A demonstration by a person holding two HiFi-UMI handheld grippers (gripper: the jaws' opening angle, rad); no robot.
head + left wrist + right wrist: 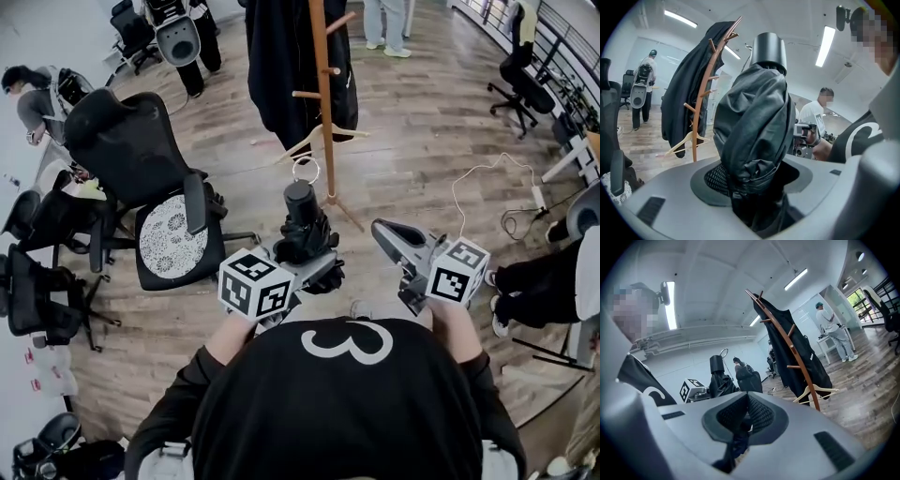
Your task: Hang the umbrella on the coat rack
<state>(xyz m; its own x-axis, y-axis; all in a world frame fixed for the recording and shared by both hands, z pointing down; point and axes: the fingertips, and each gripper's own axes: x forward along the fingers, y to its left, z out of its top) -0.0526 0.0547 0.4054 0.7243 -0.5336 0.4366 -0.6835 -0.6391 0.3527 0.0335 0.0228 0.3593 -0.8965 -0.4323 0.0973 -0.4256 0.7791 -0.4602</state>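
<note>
While L gripper [307, 255] clamps umbrella [301, 214] upright, R gripper [381, 229] jaws together, just beside.

Folded black umbrella [305, 230], canopy bunched and wrapped, held upright with its lower end clamped between the jaws of the left gripper [302, 267]. Its cylindrical black handle is uppermost (a thin wire ring [306, 171] at the tip). The wooden coat rack [324, 103], a pegged pole bearing a dark coat [281, 56], stands ahead of the gripper, apart from the umbrella.

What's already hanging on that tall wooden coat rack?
On the brown wooden coat rack, a long black coat drapes from the upper part and a pale wooden clothes hanger hangs lower down. The coat covers whichever pegs hold it.
</note>
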